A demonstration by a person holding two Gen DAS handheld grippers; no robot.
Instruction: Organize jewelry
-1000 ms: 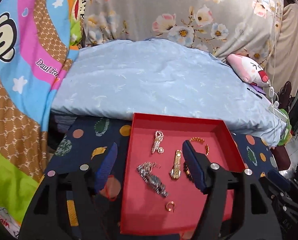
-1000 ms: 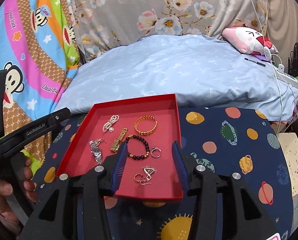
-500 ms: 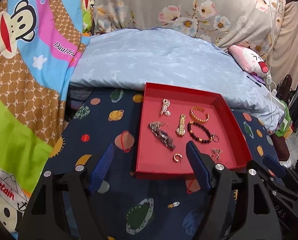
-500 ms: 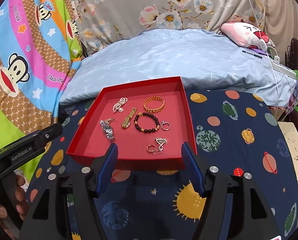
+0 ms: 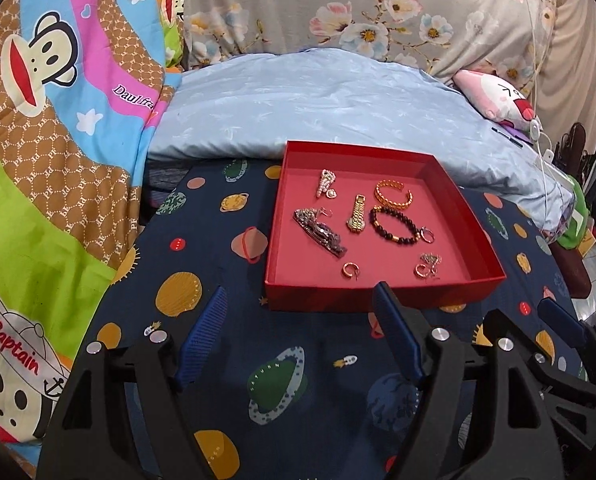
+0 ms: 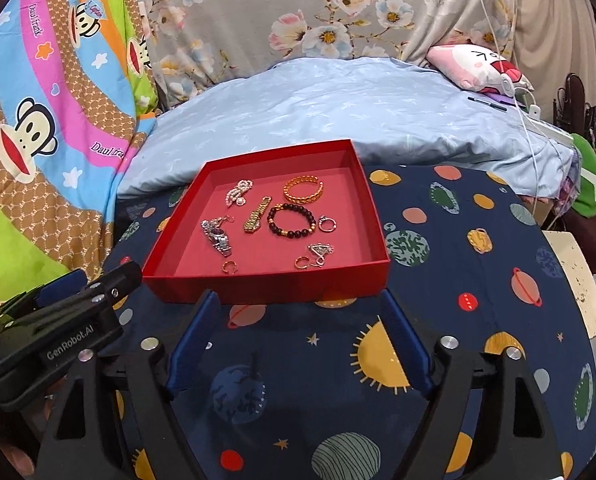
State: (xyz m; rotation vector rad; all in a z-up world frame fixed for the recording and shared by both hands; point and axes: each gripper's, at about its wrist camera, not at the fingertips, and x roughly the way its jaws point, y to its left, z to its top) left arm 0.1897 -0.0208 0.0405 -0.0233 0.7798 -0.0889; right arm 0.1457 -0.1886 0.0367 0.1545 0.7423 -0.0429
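Observation:
A red tray (image 5: 474, 220) (image 6: 372, 216) sits on a planet-print cloth and holds several jewelry pieces: a gold bangle (image 5: 393, 195) (image 6: 303, 193), a dark bead bracelet (image 5: 392, 226) (image 6: 291, 220), a gold watch band (image 5: 356, 218) (image 6: 257, 219), a silver watch (image 5: 321, 233) (image 6: 217, 236), a pearl clip (image 5: 326, 188) and small rings. My left gripper (image 5: 300, 300) is open and empty just in front of the tray. My right gripper (image 6: 300, 300) is open and empty at the tray's near edge.
The cloth-covered table (image 5: 225, 264) (image 6: 478, 280) ends at a blue duvet (image 5: 318, 104) behind the tray. A monkey-print blanket (image 5: 57, 120) lies left. A pink plush (image 6: 478, 68) and cables lie far right. The left gripper body (image 6: 57, 332) shows at the right view's lower left.
Both grippers have pulled back from over the tray toward the near side. The tray now lies beyond both sets of fingertips. The jewelry has not moved.

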